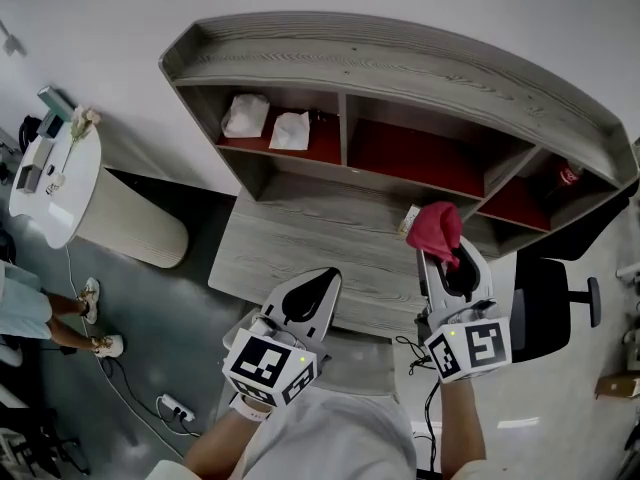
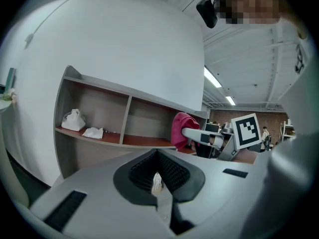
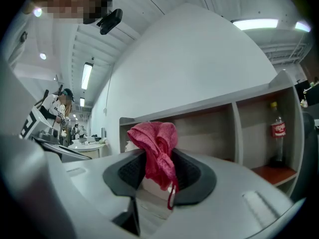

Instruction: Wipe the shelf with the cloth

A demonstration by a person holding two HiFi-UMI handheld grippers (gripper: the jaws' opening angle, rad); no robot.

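The grey wooden shelf (image 1: 400, 78) has red boards in its compartments and a grey desk board (image 1: 300, 248) below; it also shows as the shelf (image 2: 99, 91) and the shelf (image 3: 224, 106). A pink-red cloth (image 1: 436, 230) is bunched at the tip of my right gripper (image 1: 447, 255), in front of the middle compartment. The right gripper view shows the cloth (image 3: 154, 143) pinched between the black pads of the right gripper (image 3: 158, 171), a tail hanging down. My left gripper (image 1: 325, 276) hovers over the desk's front edge; the left gripper (image 2: 157, 176) shows a narrow slit with nothing in it. The cloth (image 2: 180, 128) shows beyond.
Two white crumpled bundles (image 1: 246, 115) (image 1: 291, 130) lie in the left compartment. A red-labelled bottle (image 1: 568, 175) (image 3: 277, 131) stands in the right one. A small carton (image 1: 409, 218) sits on the desk. A round white table (image 1: 55, 183), a black chair (image 1: 545, 303) and a person's legs (image 1: 40, 313) flank the unit.
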